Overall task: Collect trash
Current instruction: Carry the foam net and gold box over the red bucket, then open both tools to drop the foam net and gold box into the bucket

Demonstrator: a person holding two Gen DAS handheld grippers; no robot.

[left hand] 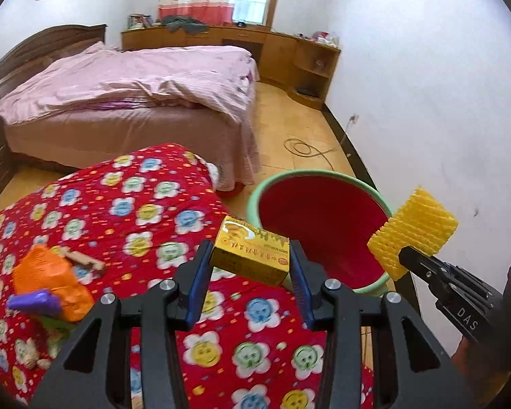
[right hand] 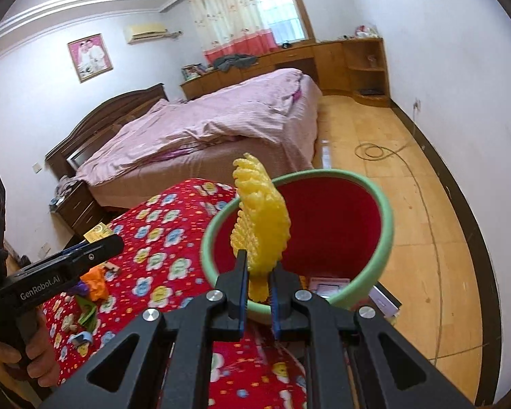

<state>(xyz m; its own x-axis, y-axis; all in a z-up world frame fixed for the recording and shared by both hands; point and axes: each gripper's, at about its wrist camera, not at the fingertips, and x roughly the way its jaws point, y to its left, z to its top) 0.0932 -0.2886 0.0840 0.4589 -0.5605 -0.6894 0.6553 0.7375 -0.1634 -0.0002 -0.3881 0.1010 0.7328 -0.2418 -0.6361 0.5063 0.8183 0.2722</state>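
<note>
My left gripper [left hand: 250,260] is shut on a small yellow cardboard box [left hand: 250,255], held above the red flowered quilt [left hand: 146,211], just left of the bin. My right gripper [right hand: 259,272] is shut on a yellow foam net sleeve [right hand: 260,218], held over the near rim of the green bin with a red inside [right hand: 386,238]. The sleeve [left hand: 414,231] and the right gripper [left hand: 405,255] also show in the left wrist view, at the bin's [left hand: 252,197] right side. The left gripper [right hand: 95,242] with the box [right hand: 97,231] shows at the left of the right wrist view.
On the quilt lie an orange crumpled wrapper [left hand: 52,279], a purple scrap [left hand: 34,301], a wooden stick [left hand: 85,260] and green bits [right hand: 87,313]. A pink bed [left hand: 136,95] stands behind. A cable [left hand: 303,148] coils on the floor. A white wall [left hand: 426,102] is at the right.
</note>
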